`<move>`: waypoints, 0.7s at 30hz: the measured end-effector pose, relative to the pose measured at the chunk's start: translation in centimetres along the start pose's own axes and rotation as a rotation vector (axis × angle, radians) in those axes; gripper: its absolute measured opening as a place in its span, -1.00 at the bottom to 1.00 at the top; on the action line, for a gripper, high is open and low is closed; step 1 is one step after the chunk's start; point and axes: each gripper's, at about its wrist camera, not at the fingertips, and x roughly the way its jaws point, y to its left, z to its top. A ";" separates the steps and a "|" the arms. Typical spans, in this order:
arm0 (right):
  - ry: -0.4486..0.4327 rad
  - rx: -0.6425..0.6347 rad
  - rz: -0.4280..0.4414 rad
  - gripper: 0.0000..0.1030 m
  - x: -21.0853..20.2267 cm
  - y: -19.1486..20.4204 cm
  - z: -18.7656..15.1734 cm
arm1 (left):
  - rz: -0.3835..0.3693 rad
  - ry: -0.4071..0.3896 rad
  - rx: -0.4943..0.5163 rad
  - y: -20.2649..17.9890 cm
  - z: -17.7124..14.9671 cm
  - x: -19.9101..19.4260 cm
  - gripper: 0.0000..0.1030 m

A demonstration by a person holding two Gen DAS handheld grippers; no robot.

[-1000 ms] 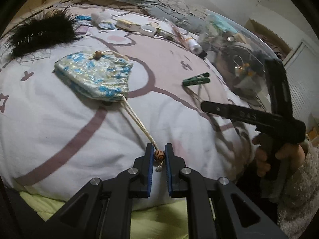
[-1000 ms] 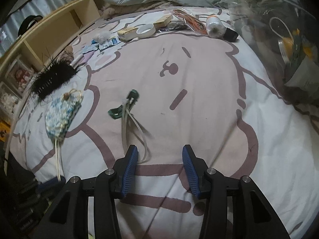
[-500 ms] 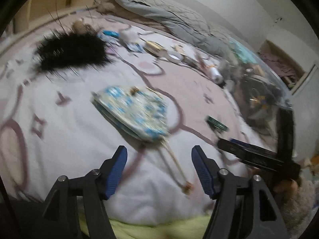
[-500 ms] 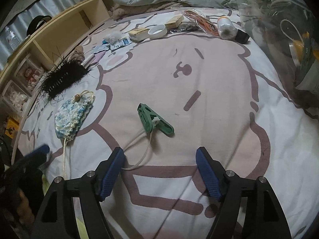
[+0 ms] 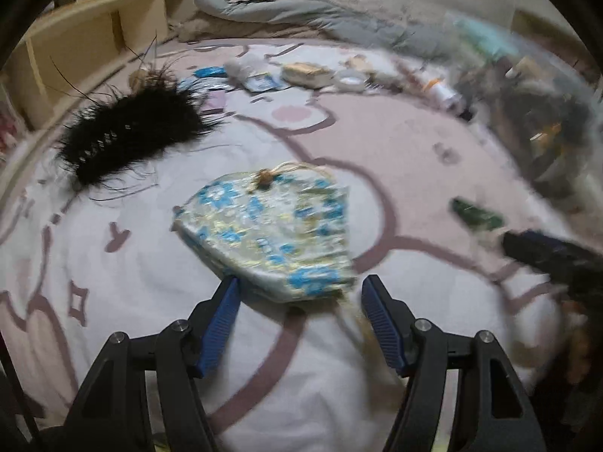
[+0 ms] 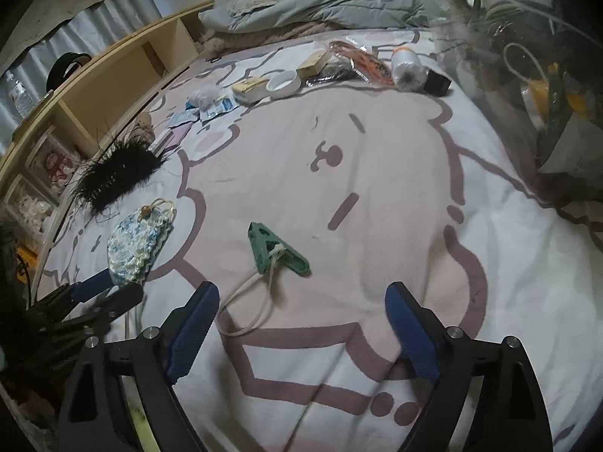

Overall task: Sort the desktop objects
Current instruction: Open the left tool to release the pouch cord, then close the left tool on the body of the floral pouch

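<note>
My left gripper [image 5: 297, 320] stands spread with nothing pinched; the near edge of the blue-patterned pouch [image 5: 271, 233] lies just ahead of and between its pads, and the pouch's cord trails toward my right-hand pad. My right gripper [image 6: 301, 324] is opening, its jaws wide apart and empty; the green clip [image 6: 277, 248] with its white loop of cord lies loose on the bedspread [image 6: 377, 196] just ahead of the tips, the loop running back toward my left-hand pad.

Assessment: sorting is barely begun. Beyond the pouch, up and to the left, lies the black feather piece [image 5: 128, 139]. Far ahead of both tips a row of small items, packets, a white dish [image 6: 283, 83], a spool, remains scattered. I see no sorted group or receiving place that I can confirm. Everything in view appears still to be placed.
</note>
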 end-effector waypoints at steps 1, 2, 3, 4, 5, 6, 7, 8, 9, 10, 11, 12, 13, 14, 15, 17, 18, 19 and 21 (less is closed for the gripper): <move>-0.001 0.008 0.000 0.74 0.0 -0.2 0.0 | 0.030 0.002 0.011 0.0 0.0 0.2 0.30; -0.002 0.015 0.000 0.74 -0.1 -0.4 0.1 | 0.060 -0.005 0.019 0.1 -0.1 0.2 0.34; -0.003 0.023 -0.001 0.74 -0.1 -0.6 0.1 | 0.088 -0.008 0.020 0.3 -0.1 0.1 0.35; -0.006 0.030 0.000 0.74 -0.1 -0.7 0.1 | 0.113 -0.007 0.016 0.7 -0.1 0.1 0.35; -0.006 0.036 0.001 0.74 -0.1 -0.8 0.2 | 0.137 -0.005 0.007 1.2 -0.2 0.0 0.35; -0.006 0.042 0.001 0.74 -0.1 -0.9 0.2 | 0.157 -0.003 -0.009 1.8 -0.3 -0.1 0.35; -0.005 0.047 0.001 0.74 0.0 -1.0 0.2 | 0.176 0.001 -0.039 2.8 -0.4 -0.3 0.38; -0.003 0.051 0.001 0.74 0.1 -1.0 0.2 | 0.181 0.004 -0.069 3.6 -0.4 -0.4 0.39; -0.001 0.052 0.002 0.74 0.1 -1.0 0.3 | 0.172 0.008 -0.110 4.4 -0.4 -0.5 0.39; -0.001 0.053 0.002 0.74 0.1 -1.0 0.2 | 0.158 0.011 -0.149 5.2 -0.4 -0.6 0.39; -0.001 0.052 0.001 0.74 0.1 -1.0 0.2 | 0.147 0.015 -0.190 6.1 -0.3 -0.8 0.39; 0.000 0.050 0.000 0.75 0.1 -1.0 0.2 | 0.149 0.017 -0.203 6.4 -0.3 -0.9 0.39; 0.000 0.050 0.000 0.75 0.1 -1.0 0.2 | 0.153 0.020 -0.204 6.5 -0.2 -1.1 0.39; 0.001 0.050 0.000 0.75 0.1 -1.0 0.2 | 0.158 0.024 -0.198 6.6 -0.2 -1.3 0.39; 0.000 0.051 0.001 0.75 0.1 -1.0 0.2 | 0.159 0.029 -0.190 6.5 -0.2 -1.7 0.40; 0.001 0.055 0.004 0.75 0.1 -1.0 0.2 | 0.127 0.033 -0.176 6.5 -0.3 -2.5 0.62; 0.001 0.056 0.005 0.75 0.1 -1.0 0.2 | 0.113 0.028 -0.170 6.4 -0.4 -2.9 0.68; 0.002 0.055 0.006 0.76 0.2 -1.0 0.2 | 0.096 0.013 -0.156 6.2 -0.3 -3.5 0.73; 0.004 0.052 0.017 0.90 0.2 -1.0 0.2 | 0.075 -0.014 -0.128 5.7 0.0 -4.2 0.76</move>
